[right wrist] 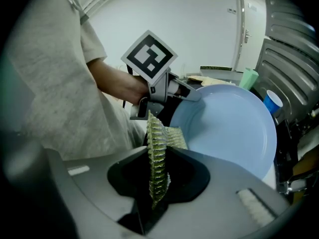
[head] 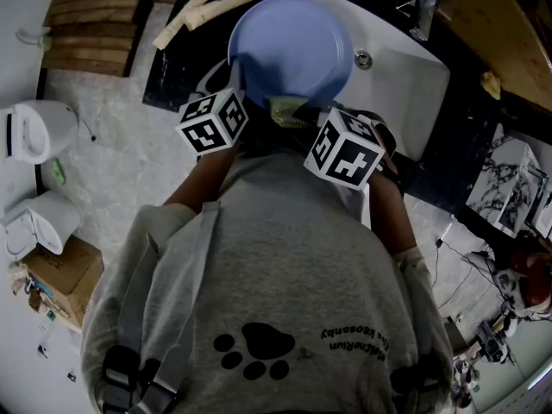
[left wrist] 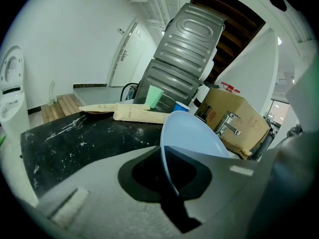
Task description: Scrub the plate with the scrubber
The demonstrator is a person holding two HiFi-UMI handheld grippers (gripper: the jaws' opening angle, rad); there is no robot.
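The left gripper (left wrist: 172, 180) is clenching the rim of the blue plate (left wrist: 192, 133), holding it tilted by the white sink (head: 405, 67); the right gripper (right wrist: 157, 185) is pinching the green scrubber (right wrist: 155, 148) edge-on between its jaws, the free end sitting just beside the plate's lower edge.

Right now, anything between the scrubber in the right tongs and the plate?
Nothing visible. The green ribbed scrubber in the right tongs sits right by the round light-blue plate; the left tongs grip its rim, off to one side.
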